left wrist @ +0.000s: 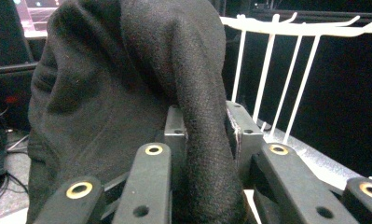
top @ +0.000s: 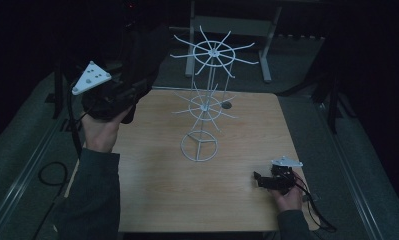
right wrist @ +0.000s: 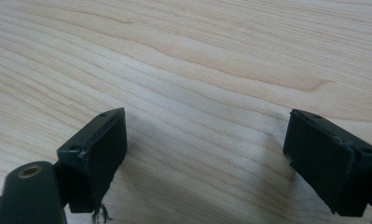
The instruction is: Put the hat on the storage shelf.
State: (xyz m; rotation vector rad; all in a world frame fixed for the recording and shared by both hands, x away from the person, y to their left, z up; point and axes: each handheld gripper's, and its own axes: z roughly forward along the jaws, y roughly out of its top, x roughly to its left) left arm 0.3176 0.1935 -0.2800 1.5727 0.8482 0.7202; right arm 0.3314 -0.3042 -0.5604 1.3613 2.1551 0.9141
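A black knitted cloth (top: 142,55) hangs raised at the table's left, close to the upper arms of a white wire rack (top: 213,52). My left gripper (top: 118,95) is shut on the cloth (left wrist: 174,93), its jaws pinching a fold of it (left wrist: 207,140); the rack's white hooks (left wrist: 286,28) run just beyond it. The rack stands on a ring base (top: 200,146) in the table's middle, with two tiers of spokes. My right gripper (top: 261,180) rests low at the table's front right, open (right wrist: 204,149), with bare wood between its jaws.
The wooden table (top: 162,190) is bordered by dark floor on all sides. A small dark round mark (top: 226,105) lies behind the rack. A grey metal frame (top: 232,25) stands beyond the far edge. Cables trail on the floor (top: 52,172) at the left.
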